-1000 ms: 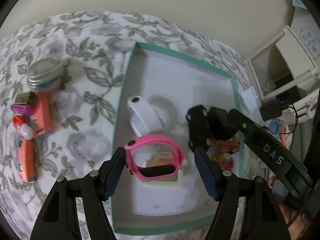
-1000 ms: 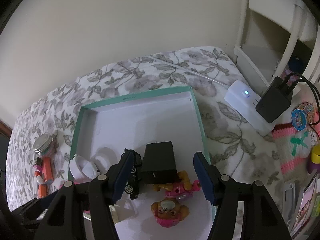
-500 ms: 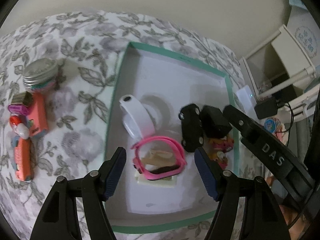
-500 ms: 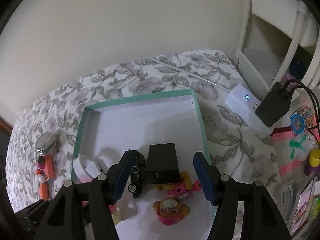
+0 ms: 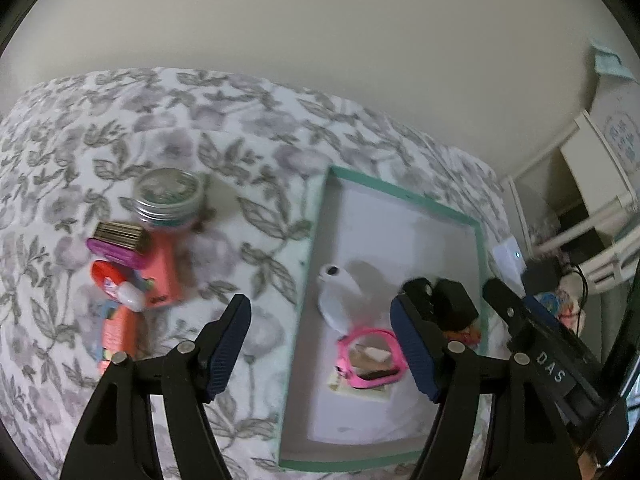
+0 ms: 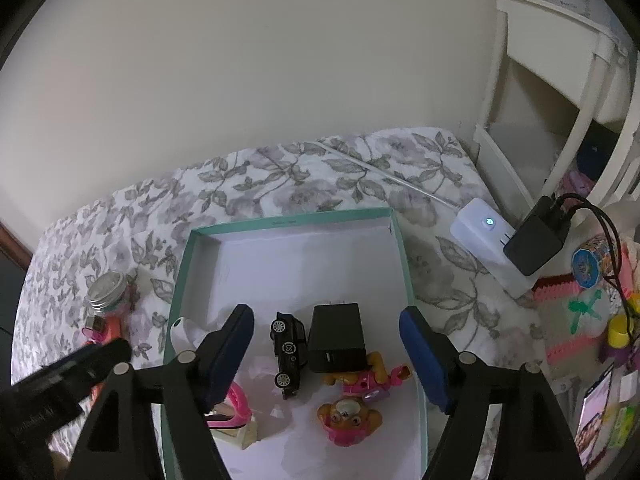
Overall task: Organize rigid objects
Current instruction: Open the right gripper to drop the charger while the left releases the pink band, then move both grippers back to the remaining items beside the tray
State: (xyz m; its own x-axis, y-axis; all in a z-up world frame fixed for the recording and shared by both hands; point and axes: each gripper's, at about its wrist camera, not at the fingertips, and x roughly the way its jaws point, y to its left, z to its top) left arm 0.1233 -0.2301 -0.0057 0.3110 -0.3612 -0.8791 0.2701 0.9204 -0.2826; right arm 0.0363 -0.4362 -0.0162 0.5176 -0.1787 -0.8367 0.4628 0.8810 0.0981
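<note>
Looking along the left gripper (image 5: 320,346), its blue-padded jaws are opening wide over the grey floral bedspread (image 5: 240,128), with nothing between them; they are straddling the left wall of the shallow white cardboard box with a mint-green rim (image 5: 404,194). Inside that box a white curved plastic band (image 5: 336,298) is lying beside a pink rubber watch strap (image 5: 370,354), which is resting on a small cream card, and a black toy car (image 5: 418,290) and a black block charger (image 5: 456,304) are sitting near the far right wall. Out on the bedspread, a cluster is waiting: a silver-lidded round tin (image 5: 168,196), a purple and gold rectangular clip (image 5: 118,242), a coral-pink flat plastic piece (image 5: 162,276) and some small red and white toys. From the right gripper (image 6: 326,356), its jaws are also opening, hanging above the charger and the car without touching either, so it is holding nothing. Just below them a brown and pink puppy figurine (image 6: 348,416) and another pink and yellow toy (image 6: 370,376) are lying on the box floor. I would judge the sorting to be more than half done, with the tin-side cluster left to bring over.
</note>
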